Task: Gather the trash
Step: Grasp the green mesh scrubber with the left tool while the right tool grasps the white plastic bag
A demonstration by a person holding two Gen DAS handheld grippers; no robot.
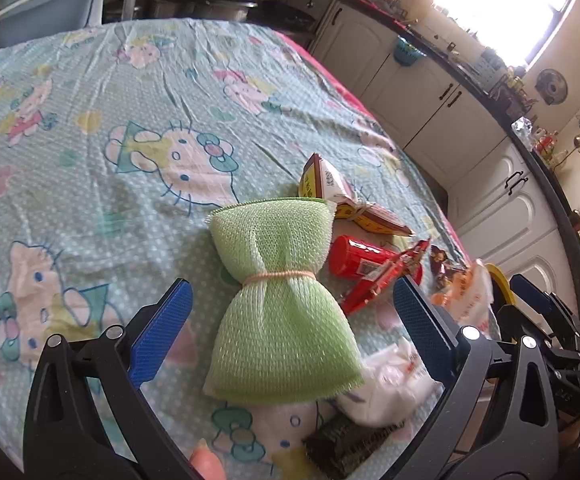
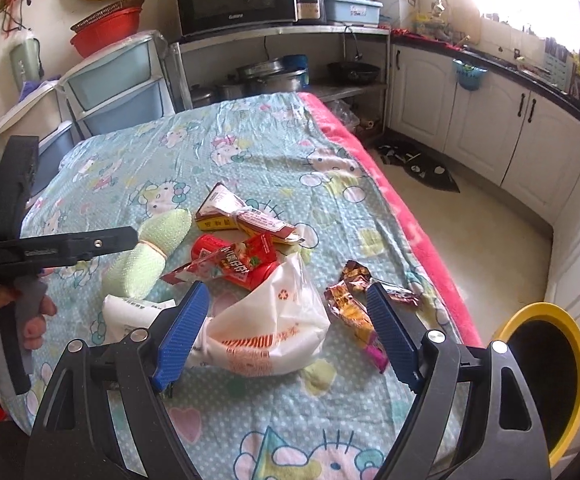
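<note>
Two claws are standing wide, holding nothing: the left claw (image 1: 290, 316) is straddling the green mesh scrubber tied with a rubber band (image 1: 277, 300), while the right claw (image 2: 285, 332) is framing the white printed plastic bag (image 2: 269, 320) on the cartoon-print desk (image 2: 290, 152). Wrappers are lying clustered at twelve o'clock; the yellow-rimmed bin (image 2: 546, 376) is waiting at three o'clock, probably for easy drops.

Cloth-covered table (image 2: 249, 152), litter at centre frame.
Lying directly on it: green mesh sponge (image 2: 145, 252), red can (image 2: 209, 250), cartons (image 2: 225, 210), white plastic bag (image 2: 273, 320), foil wrappers (image 2: 350, 300) right of centre.
</note>
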